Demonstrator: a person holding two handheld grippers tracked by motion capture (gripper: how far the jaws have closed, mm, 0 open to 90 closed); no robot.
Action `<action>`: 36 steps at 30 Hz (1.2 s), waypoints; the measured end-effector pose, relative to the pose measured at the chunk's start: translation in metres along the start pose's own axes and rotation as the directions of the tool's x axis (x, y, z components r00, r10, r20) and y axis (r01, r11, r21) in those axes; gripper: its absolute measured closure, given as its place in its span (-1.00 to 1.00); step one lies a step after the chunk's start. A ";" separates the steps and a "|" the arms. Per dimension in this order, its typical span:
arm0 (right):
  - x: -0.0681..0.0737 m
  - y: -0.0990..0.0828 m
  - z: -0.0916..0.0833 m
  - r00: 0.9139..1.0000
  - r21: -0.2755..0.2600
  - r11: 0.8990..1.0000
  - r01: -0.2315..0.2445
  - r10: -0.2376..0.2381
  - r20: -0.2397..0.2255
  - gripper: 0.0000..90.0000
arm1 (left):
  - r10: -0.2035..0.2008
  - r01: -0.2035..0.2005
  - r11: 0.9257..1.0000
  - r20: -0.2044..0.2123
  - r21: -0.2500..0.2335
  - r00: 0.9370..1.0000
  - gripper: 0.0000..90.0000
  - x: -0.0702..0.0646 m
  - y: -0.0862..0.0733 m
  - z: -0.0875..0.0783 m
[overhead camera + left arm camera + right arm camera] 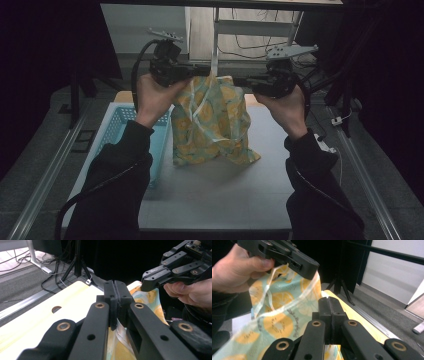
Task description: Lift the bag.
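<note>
Dark sleeves enter from the bottom edge of the high view, one at lower left and one at lower right, and rise toward the centre of the frame. Each sleeve ends in a hand wrapped around a gripper body. Between the sleeves lies the pale counter, bare across its near part.

At left of centre, a light blue basket with perforated walls stands on the counter, partly covered by the left forearm.

Beyond the bare area, at frame centre, a bag of light green fabric printed with orange slices hangs from both grippers. Its lower edge rests on the counter just beside the basket; its upper edge is lifted clear. White ribbon handles trail down its front.

The left gripper sits at upper left of centre. In the left gripper view its jaws are fully closed, pinching the upper edge of the bag, with fabric emerging below the pads.

The right gripper sits at upper right of centre, facing the left one. In the right gripper view its jaws are likewise closed together on the bag's upper edge, with the printed fabric stretching away toward the other gripper at upper left of that frame.

Farthest, at the top of the high view, cables lie on the floor.
</note>
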State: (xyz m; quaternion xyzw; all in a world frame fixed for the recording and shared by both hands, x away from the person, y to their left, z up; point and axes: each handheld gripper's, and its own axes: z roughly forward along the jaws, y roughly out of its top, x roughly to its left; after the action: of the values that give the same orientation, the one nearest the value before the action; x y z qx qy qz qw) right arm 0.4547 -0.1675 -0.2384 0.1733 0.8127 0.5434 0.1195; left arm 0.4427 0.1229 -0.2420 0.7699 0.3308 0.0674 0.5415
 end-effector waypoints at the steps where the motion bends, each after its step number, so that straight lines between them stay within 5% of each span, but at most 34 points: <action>1: -0.001 -0.003 0.001 1.000 0.000 1.000 -0.005 0.005 0.001 1.00 | -0.004 0.004 1.000 0.001 0.001 1.000 0.97 0.002 -0.002 0.001; 16: -0.021 -0.050 0.022 0.997 0.050 0.996 -0.068 0.066 0.033 0.99 | -0.014 0.018 0.993 -0.030 0.113 0.999 0.95 0.020 -0.038 0.031; 30: -0.028 -0.067 0.036 0.993 0.107 0.988 -0.109 0.104 0.053 0.92 | -0.046 0.066 0.977 -0.102 0.201 0.994 0.95 0.043 -0.063 0.055; 36: -0.031 -0.076 0.042 0.991 0.128 0.983 -0.129 0.123 0.056 0.92 | -0.051 0.079 0.965 -0.118 0.251 0.992 0.95 0.049 -0.076 0.069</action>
State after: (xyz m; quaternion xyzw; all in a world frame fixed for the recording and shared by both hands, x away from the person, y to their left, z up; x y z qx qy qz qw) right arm 0.4878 -0.1715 -0.3244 0.2449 0.8310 0.4908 0.0927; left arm 0.4793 0.1120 -0.3496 0.8171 0.3913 0.0488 0.4206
